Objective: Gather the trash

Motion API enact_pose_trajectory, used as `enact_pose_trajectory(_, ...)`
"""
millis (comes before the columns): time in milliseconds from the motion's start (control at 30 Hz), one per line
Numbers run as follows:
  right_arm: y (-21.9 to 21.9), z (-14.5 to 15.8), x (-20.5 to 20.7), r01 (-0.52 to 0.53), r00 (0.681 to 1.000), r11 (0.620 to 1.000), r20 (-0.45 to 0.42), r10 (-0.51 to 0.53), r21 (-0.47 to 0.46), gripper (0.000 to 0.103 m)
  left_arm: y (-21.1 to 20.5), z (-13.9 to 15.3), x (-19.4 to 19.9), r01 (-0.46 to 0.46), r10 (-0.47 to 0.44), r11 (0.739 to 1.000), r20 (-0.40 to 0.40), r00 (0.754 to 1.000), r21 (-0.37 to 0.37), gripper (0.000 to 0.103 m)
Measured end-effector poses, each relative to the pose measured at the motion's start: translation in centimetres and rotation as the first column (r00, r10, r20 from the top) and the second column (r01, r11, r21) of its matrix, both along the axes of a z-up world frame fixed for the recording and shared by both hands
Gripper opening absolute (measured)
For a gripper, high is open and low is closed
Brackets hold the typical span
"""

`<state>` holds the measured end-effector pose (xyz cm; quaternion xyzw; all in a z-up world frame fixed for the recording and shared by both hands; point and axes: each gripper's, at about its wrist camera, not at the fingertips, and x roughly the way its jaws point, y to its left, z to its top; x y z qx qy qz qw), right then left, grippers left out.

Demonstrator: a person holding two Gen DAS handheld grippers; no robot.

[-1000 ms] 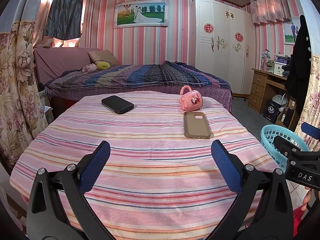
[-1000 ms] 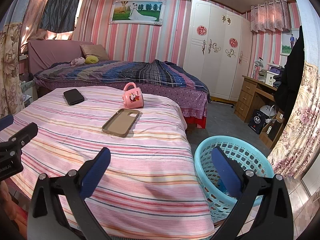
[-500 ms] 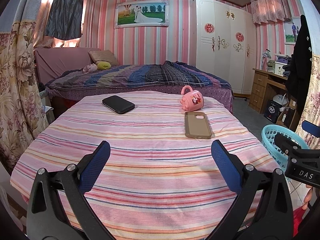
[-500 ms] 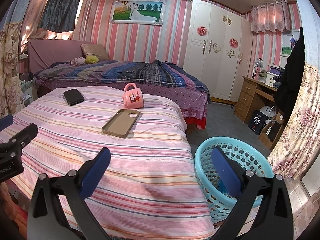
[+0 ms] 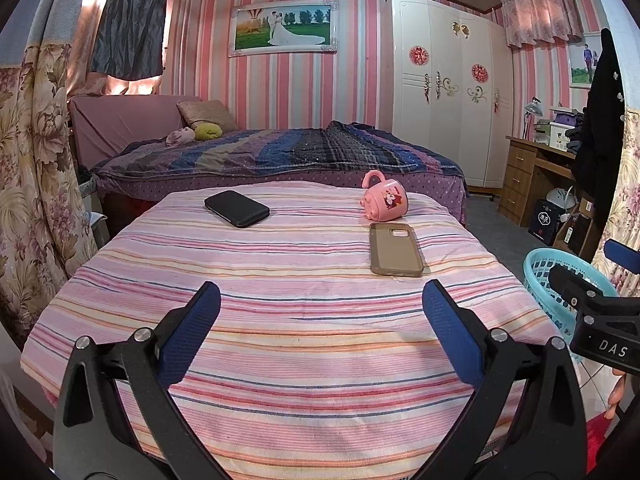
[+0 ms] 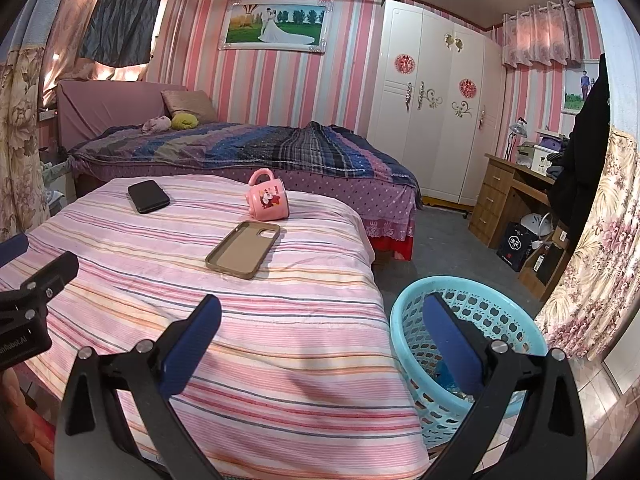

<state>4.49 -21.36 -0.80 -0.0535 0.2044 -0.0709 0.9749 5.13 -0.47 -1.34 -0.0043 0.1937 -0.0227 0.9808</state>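
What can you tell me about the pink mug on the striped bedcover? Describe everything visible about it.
The pink mug looks like smooth plastic or glazed ceramic, though the material is uncertain. It lies tipped on its side on the striped bedcover, its looped handle pointing up. A red and black cartoon picture marks its side. It sits near the cover's far edge, just beyond the tan phone case and apart from it. Only the cover touches it; neither tool is near.

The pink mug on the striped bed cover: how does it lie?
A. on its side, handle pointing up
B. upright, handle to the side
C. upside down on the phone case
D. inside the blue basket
A: the pink mug lies tipped on its side on the striped bed cover, its handle looping upward.
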Motion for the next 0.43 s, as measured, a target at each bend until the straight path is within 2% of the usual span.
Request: enact_pose_trajectory(433,0.19,-0.06,0.01,-0.003,1.000,1.000,-0.003,0.003,-0.004,0.098,0.10,-0.15,-0.06,0.003,-0.004,1.000,-0.014,1.000,-0.020,0.098)
